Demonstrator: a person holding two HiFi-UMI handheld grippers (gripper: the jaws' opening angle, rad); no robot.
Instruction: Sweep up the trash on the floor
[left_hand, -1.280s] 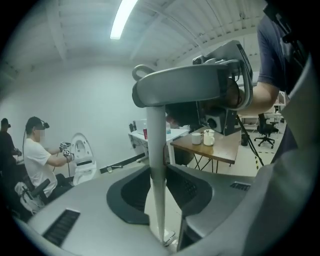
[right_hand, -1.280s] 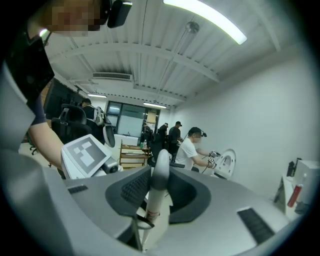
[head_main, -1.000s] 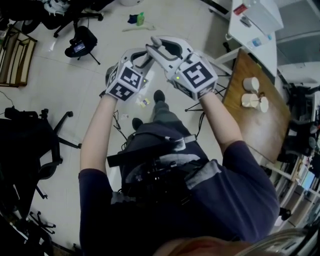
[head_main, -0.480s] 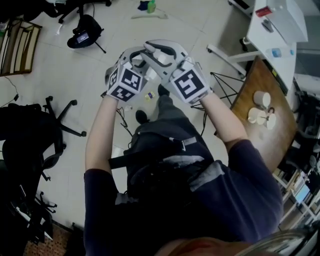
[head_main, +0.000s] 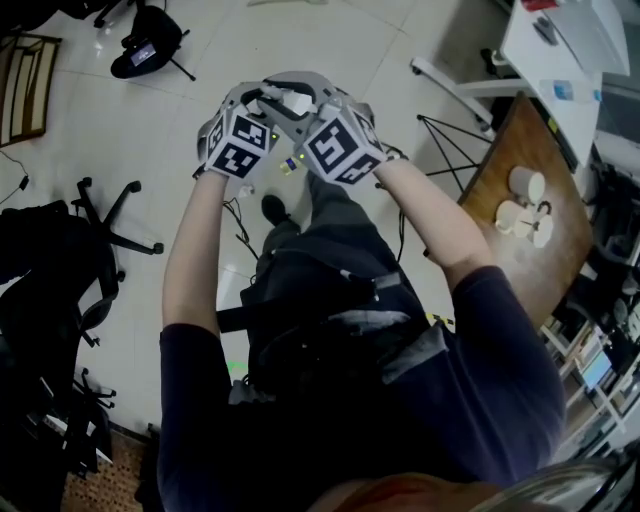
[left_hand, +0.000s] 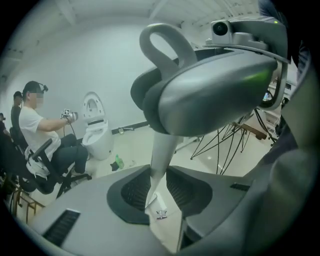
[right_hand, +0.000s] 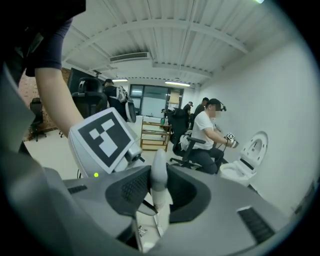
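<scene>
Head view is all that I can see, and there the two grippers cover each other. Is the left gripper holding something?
Observer: Yes. The left gripper view shows the left gripper shut on a pale grey handle that runs down toward the floor.
Operator: And the right gripper?
Observer: The right gripper view shows the right gripper shut on the rounded top end of what seems to be the same handle.
Operator: Is any trash under them?
Observer: In the left gripper view, a small scrap lies on the floor, near the lower end of the handle.
</scene>
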